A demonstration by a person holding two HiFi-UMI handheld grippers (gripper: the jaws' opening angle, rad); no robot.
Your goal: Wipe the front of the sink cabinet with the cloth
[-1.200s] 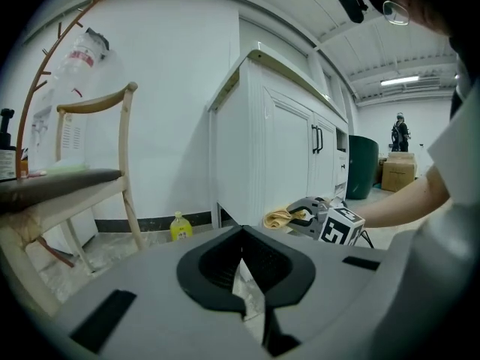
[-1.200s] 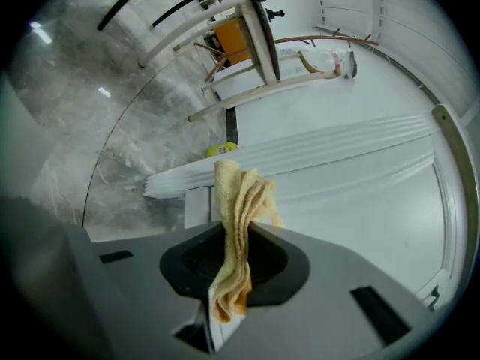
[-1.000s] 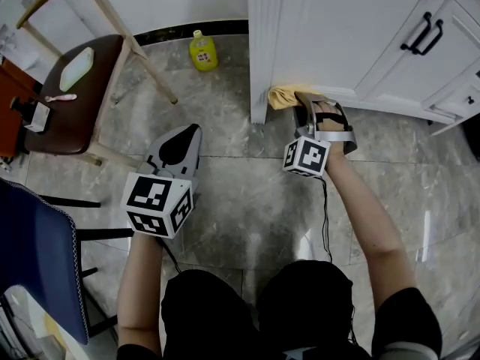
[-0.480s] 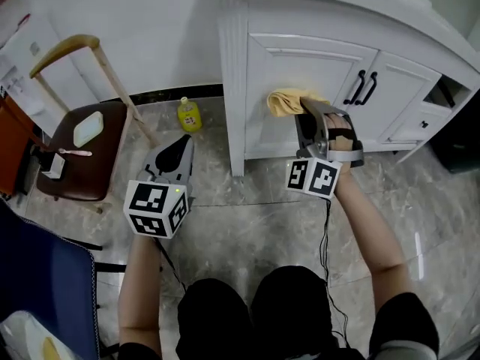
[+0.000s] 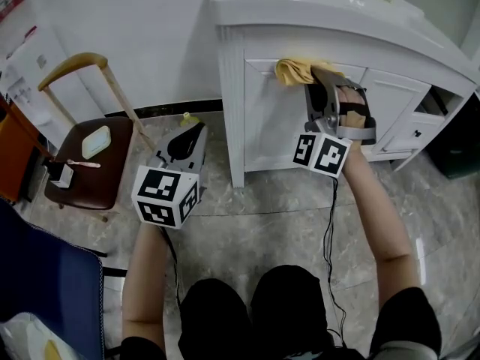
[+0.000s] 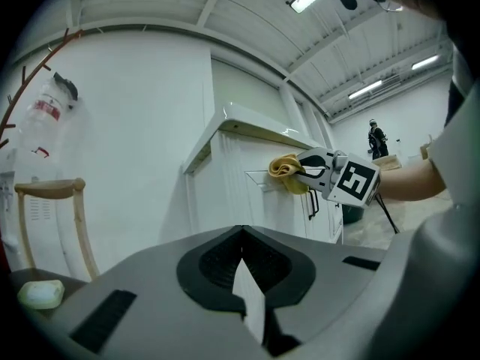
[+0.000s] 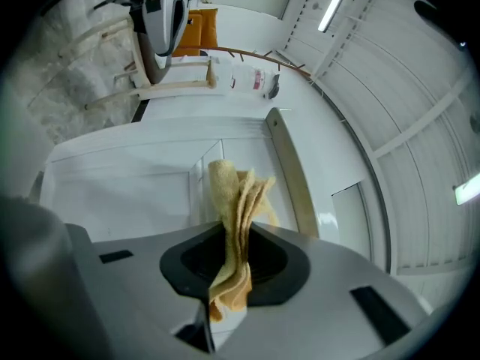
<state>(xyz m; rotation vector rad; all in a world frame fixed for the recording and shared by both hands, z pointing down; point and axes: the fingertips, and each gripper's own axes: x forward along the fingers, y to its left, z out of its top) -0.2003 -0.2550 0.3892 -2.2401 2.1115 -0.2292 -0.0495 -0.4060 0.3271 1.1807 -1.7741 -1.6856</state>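
Note:
The white sink cabinet (image 5: 277,118) stands at the top of the head view. A yellow cloth (image 5: 296,71) is pressed against the top of its left door, just under the counter edge. My right gripper (image 5: 321,81) is shut on that cloth (image 7: 236,216), whose folds stick out past the jaws toward the cabinet front (image 7: 135,178). My left gripper (image 5: 184,142) hangs to the left of the cabinet, jaws shut and empty (image 6: 244,276). From the left gripper view the cloth (image 6: 289,172) and right gripper (image 6: 334,177) show against the cabinet (image 6: 240,186).
A brown stool (image 5: 82,160) with a soap dish and a wooden frame stands at left. A yellow bottle (image 5: 187,118) sits on the floor by the wall, partly behind my left gripper. Black door handles (image 6: 311,201) are on the cabinet. A blue chair (image 5: 45,291) is at lower left.
My right gripper has carried the cloth up the cabinet front, from near the base to the top of the door. The left gripper stays low and idle.

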